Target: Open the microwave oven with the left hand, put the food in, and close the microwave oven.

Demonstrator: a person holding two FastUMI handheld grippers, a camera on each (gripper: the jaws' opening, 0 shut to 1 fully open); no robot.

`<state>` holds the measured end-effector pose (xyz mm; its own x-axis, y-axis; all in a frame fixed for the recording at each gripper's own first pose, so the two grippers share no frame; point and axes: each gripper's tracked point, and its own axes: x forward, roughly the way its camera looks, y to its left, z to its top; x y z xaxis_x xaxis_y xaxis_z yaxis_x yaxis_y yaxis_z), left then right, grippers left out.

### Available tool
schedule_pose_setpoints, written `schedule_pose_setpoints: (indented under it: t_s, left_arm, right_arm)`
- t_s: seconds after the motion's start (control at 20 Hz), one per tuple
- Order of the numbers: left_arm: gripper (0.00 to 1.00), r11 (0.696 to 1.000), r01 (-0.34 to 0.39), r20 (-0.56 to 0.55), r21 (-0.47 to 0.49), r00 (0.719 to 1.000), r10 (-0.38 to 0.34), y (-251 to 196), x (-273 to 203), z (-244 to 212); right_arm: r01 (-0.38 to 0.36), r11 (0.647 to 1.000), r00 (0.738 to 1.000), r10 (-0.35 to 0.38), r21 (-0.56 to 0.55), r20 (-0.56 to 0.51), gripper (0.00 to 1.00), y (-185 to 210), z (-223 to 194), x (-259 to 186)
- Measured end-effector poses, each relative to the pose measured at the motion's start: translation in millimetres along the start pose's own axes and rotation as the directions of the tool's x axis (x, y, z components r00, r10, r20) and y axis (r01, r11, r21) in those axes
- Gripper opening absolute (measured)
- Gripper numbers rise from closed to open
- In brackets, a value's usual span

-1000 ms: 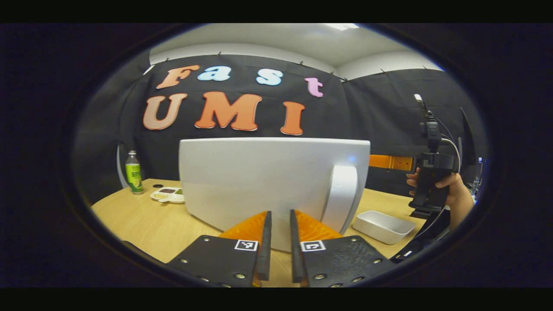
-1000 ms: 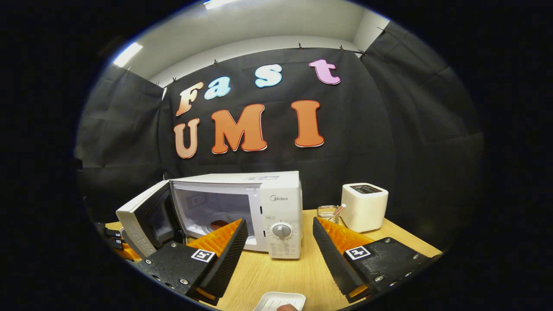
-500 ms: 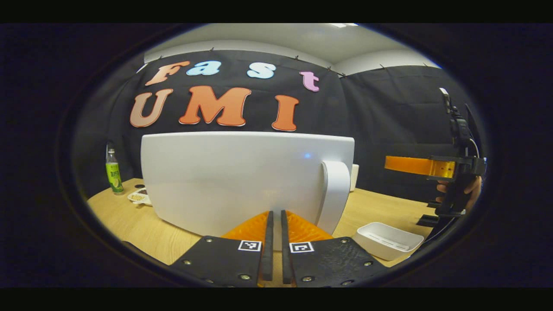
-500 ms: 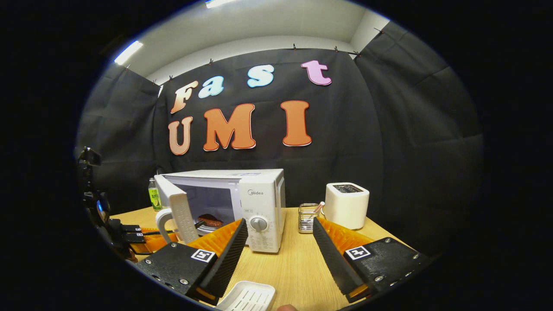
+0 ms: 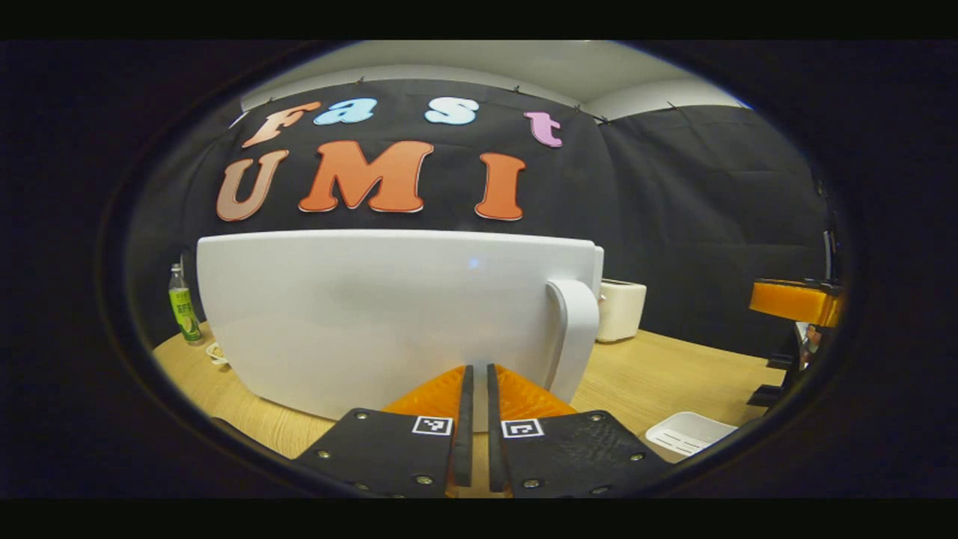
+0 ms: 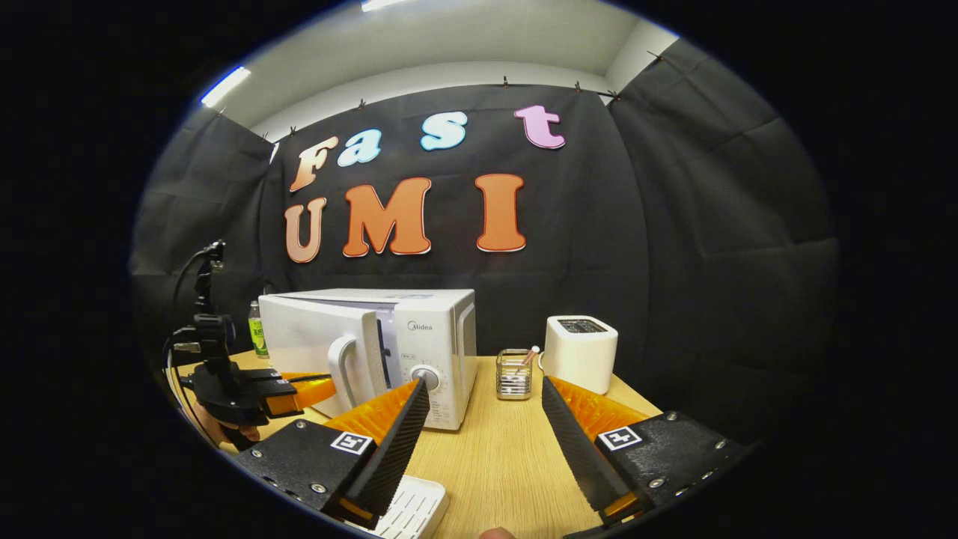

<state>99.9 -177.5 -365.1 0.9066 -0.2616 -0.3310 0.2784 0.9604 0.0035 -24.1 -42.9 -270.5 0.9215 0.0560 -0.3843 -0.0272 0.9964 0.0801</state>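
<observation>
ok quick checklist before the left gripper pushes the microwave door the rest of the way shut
1. White microwave door latched: not ok, a gap remains at its handle edge.
2. Left gripper set to push: ok, fingers closed together, tips against the door's outer face beside the white handle.
3. Food inside the white microwave oven: cannot tell, the door hides the cavity.
4. Right gripper out of the door's swing: ok, open and empty, back from the oven.
5. White plastic tray out of the way: ok, on the wooden table near the right gripper.
</observation>
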Motion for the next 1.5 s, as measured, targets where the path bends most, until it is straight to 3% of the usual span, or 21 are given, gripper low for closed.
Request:
schedule_pose_setpoints:
  t_s: [0.3,0.55,0.65,1.0,1.1,1.25,1.5]
  left_arm:
    - [0.09,0.997,-0.045,-0.024,0.061,0.999,0.046,2.3,37.0,-7.1]
    - [0.07,0.995,-0.053,-0.018,0.081,0.998,0.055,-6.0,47.3,-7.3]
    - [0.0,0.993,-0.067,-0.016,0.096,0.998,0.069,-6.9,46.1,-7.7]
    - [0.01,0.992,-0.082,-0.026,0.094,0.996,0.085,-5.0,53.7,-8.6]
    - [0.0,0.988,-0.101,-0.005,0.115,0.995,0.102,-2.0,44.8,3.5]
    - [0.07,0.986,-0.101,0.035,0.13,0.995,0.098,-2.6,21.2,37.6]
    - [0.05,0.98,-0.134,0.128,0.147,0.985,0.115,15.7,-39.7,108.6]
  right_arm:
    - [0.02,1.0,1.0,-0.02,-0.005,-0.004,0.94,-11.0,-1.6,-4.0]
    - [0.035,0.999,0.999,-0.035,-0.039,-0.016,0.94,-22.1,-6.5,-4.0]
    - [0.036,0.999,0.999,-0.037,-0.037,-0.022,0.94,-24.7,-7.8,-1.7]
    - [0.041,0.998,0.999,-0.042,-0.038,-0.021,0.94,-24.8,-5.1,-4.4]
    - [0.051,0.998,0.998,-0.052,-0.045,-0.019,0.94,-25.6,-0.8,-3.6]
    - [0.067,0.996,0.998,-0.067,-0.053,0.004,0.94,-24.2,14.7,-3.3]
    - [0.076,0.993,0.996,-0.072,-0.087,0.044,0.94,-11.9,46.6,-1.4]
